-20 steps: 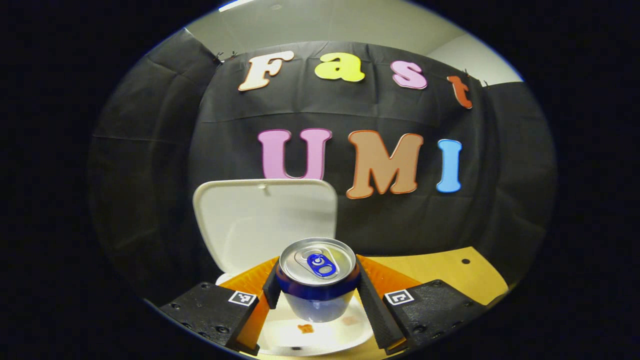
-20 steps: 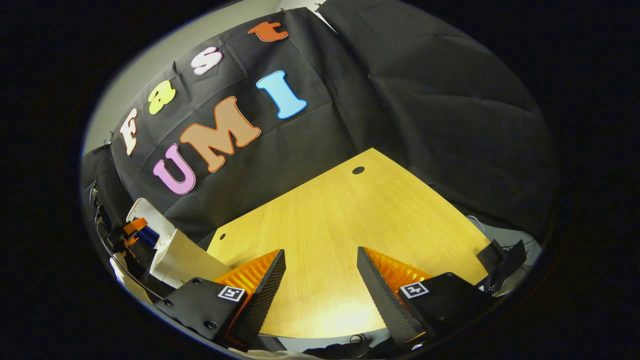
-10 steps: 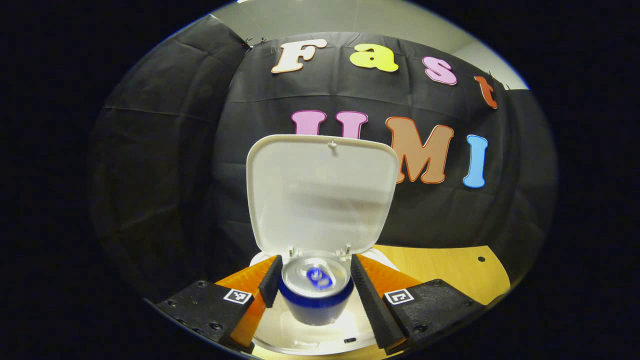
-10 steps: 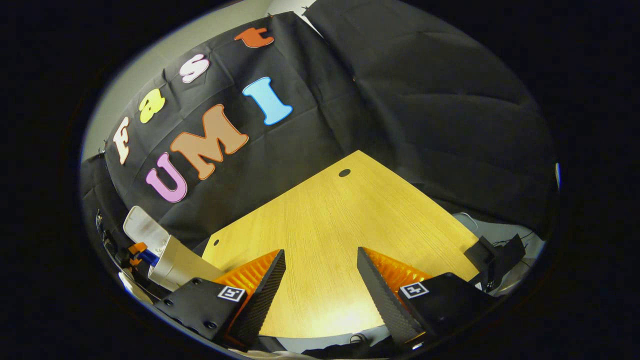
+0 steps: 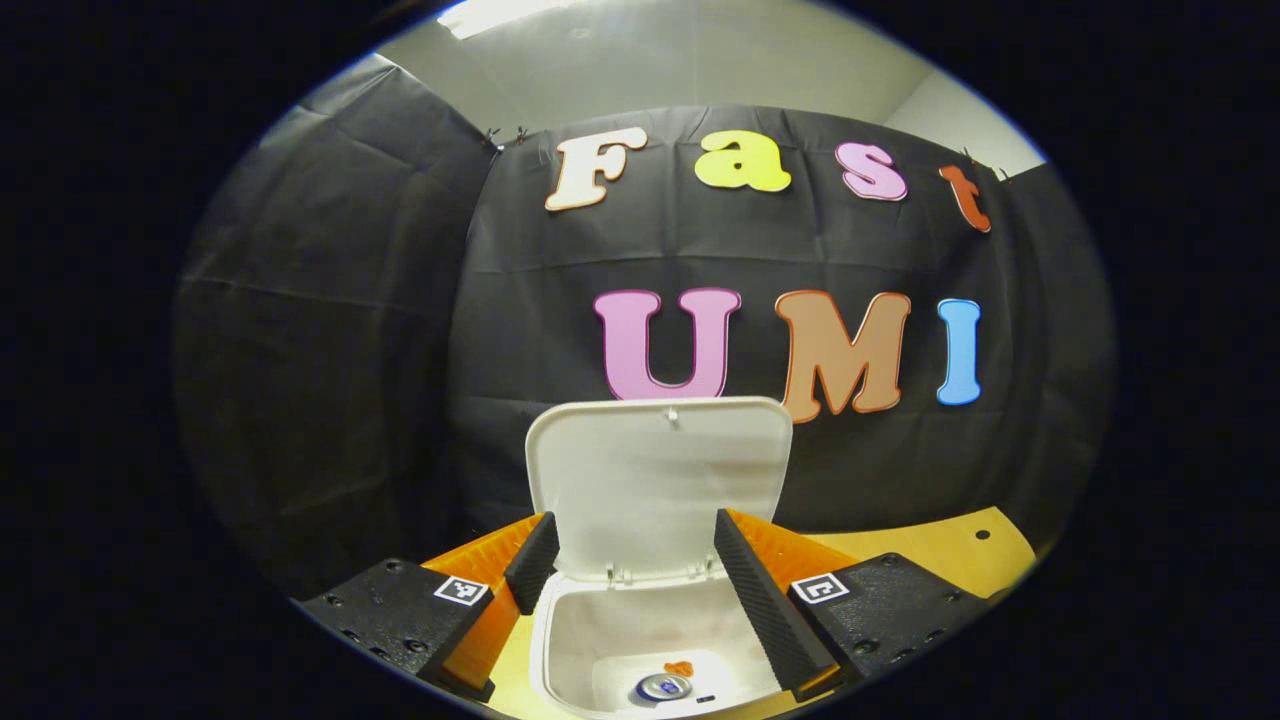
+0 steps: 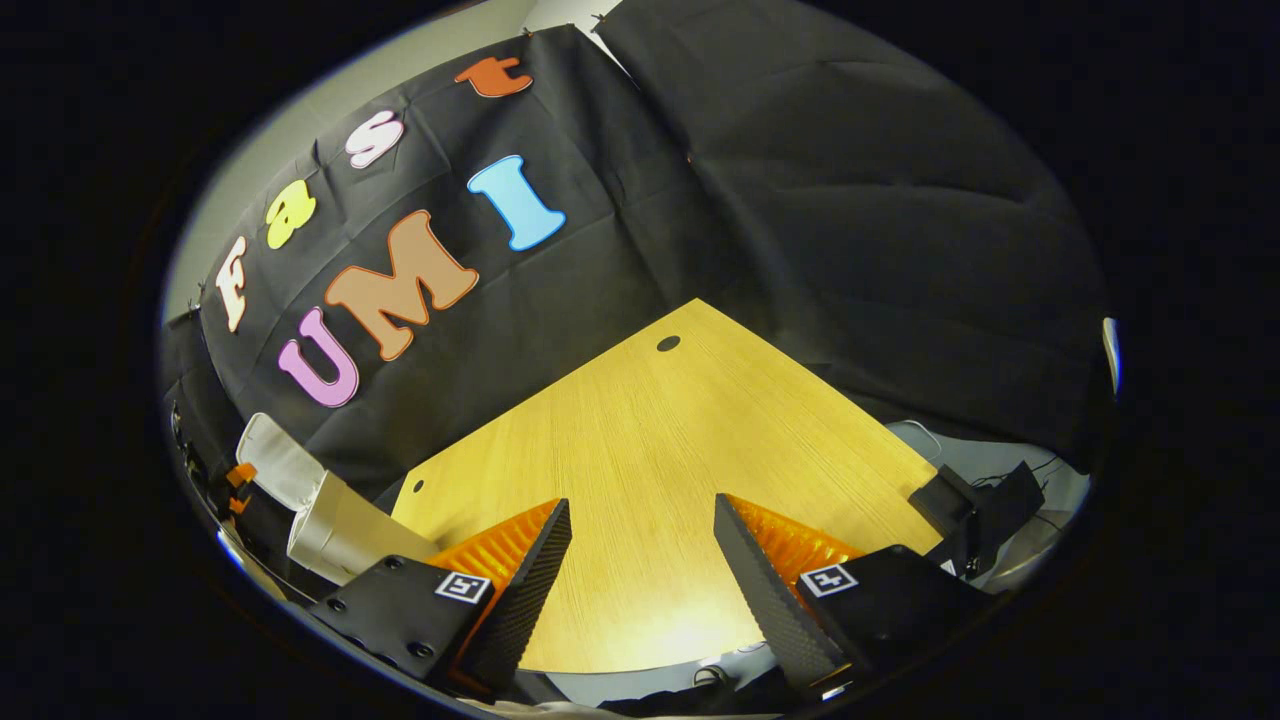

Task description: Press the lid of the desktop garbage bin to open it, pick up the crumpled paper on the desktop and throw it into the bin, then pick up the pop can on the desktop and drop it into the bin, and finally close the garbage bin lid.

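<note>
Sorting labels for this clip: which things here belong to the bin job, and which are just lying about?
Job:
bin
lid, open
can, inside bin
left tongs, open above bin

Lying about:
table
right tongs, open, idle
black gear off table edge

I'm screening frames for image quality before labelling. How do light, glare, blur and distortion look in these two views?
Left gripper view: sharp, strong fisheye bowing of the wall; the bin interior is evenly lit, and the can top glints. Right gripper view: sharp but tilted, with a bright glare patch on the table near the right gripper.
</note>
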The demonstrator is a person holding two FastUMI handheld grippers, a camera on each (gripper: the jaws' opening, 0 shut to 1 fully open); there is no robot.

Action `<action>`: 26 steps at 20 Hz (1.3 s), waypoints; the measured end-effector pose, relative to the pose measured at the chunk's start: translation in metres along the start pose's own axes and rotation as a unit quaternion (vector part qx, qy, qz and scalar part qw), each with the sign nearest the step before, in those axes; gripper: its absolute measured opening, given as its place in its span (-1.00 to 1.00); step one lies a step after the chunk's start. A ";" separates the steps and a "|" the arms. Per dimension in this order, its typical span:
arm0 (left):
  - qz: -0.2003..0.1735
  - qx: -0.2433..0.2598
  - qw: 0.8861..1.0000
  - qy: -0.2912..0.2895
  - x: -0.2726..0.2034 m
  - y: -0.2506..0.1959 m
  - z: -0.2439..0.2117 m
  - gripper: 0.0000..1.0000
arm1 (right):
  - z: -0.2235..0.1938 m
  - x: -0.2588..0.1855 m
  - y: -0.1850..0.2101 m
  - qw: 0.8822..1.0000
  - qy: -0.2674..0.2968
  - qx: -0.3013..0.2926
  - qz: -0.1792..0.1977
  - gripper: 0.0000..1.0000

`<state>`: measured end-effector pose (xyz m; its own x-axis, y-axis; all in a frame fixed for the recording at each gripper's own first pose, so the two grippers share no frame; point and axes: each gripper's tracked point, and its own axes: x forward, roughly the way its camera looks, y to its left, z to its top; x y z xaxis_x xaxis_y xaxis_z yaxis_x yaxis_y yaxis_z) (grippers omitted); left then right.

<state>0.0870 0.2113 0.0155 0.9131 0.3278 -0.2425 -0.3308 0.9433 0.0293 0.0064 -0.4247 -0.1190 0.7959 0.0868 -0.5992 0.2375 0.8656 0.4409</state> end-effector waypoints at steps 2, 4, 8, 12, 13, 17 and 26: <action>0.009 0.010 1.000 -0.016 0.009 0.005 0.025 0.87 | -0.004 0.001 0.001 1.000 0.003 0.002 0.003 0.92; 0.014 0.023 0.999 -0.028 0.018 0.006 0.048 0.87 | -0.008 0.000 -0.002 1.000 0.003 0.002 0.004 0.93; 0.019 0.027 0.998 -0.045 0.046 0.012 0.082 0.89 | -0.013 -0.002 -0.008 1.000 0.002 0.010 -0.002 0.92; 0.002 0.014 1.000 -0.017 0.076 0.005 0.077 0.89 | -0.017 -0.003 -0.012 1.000 -0.006 0.019 -0.009 0.93; 0.002 0.015 1.000 -0.008 0.082 0.004 0.071 0.87 | -0.017 -0.005 -0.012 1.000 -0.009 0.020 -0.010 0.93; -0.005 0.005 1.000 0.016 0.091 -0.005 0.050 0.87 | -0.015 -0.006 -0.007 1.000 -0.016 0.015 -0.010 0.84; -0.016 0.010 0.999 -0.027 0.038 -0.015 0.033 0.89 | -0.013 0.007 0.028 0.999 -0.012 -0.026 0.021 0.92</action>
<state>0.1348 0.2112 0.0382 0.9349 0.2994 -0.1904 -0.2967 0.9540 0.0429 0.0109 -0.3938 -0.1195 0.8182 0.1121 -0.5638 0.1745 0.8861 0.4294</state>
